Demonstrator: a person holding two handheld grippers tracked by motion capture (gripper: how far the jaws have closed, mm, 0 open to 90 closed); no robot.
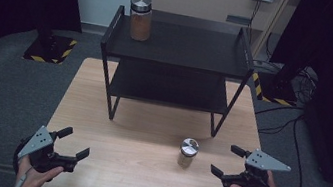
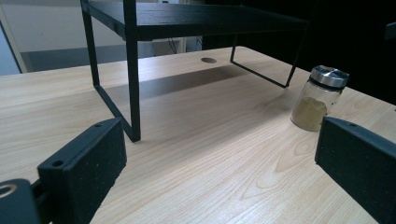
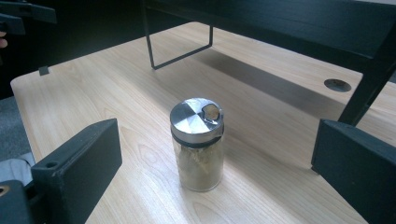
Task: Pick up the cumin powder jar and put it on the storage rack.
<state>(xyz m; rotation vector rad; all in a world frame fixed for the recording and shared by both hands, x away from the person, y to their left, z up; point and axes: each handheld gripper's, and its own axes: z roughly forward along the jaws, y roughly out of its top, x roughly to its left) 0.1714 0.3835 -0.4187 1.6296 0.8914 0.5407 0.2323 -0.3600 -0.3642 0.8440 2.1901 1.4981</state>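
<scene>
Standing on pale wood table [image 1: 142, 170]: black shelf rack [image 1: 175, 54], spice jar [image 1: 187, 153].

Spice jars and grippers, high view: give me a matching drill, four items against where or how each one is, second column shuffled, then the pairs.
Items
1. small jar
2. tall jar
3. left gripper
4. black rack

Places or states
A. on the rack's top shelf, left end
B. open, at the table's near left corner
C. on the tabletop, next to the open right gripper
D. standing at the table's far half

Pairs: 1-C, 2-A, 3-B, 4-D
</scene>
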